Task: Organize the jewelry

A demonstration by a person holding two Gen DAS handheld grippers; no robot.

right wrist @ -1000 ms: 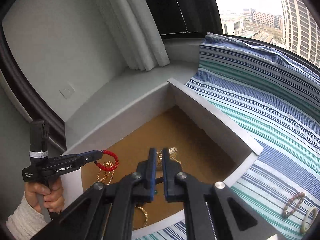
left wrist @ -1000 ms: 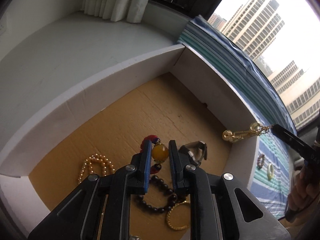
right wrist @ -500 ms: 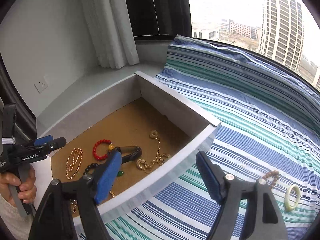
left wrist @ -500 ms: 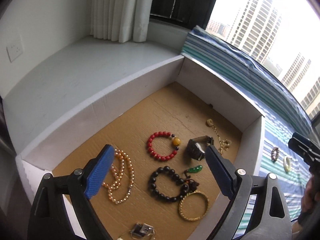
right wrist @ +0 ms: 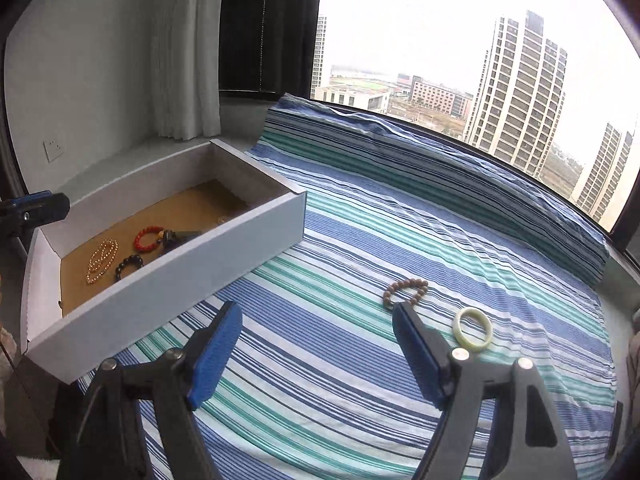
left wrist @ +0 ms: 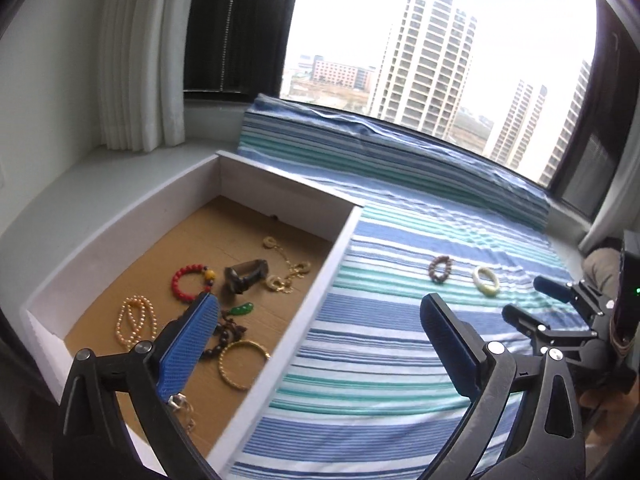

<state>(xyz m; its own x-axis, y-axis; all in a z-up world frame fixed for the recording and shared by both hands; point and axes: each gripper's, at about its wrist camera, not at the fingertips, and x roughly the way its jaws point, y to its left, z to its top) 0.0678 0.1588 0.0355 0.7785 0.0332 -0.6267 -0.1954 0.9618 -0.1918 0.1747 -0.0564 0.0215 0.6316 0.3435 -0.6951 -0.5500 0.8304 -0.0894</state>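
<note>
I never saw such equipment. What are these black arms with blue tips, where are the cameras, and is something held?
A person holds tongs in each hand; no robot. Each picture comes from a camera on one pair, looking forward along it. The left tongs are opening, nothing between them; the right tongs are open and empty. A white box holds a red bead bracelet and other jewelry. On the striped cloth lie a brown bead bracelet and a pale green bangle.

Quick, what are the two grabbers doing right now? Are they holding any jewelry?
Left gripper: jaws still opening wide, nothing between them.
Right gripper: open, holding nothing, over the striped cloth.
</note>
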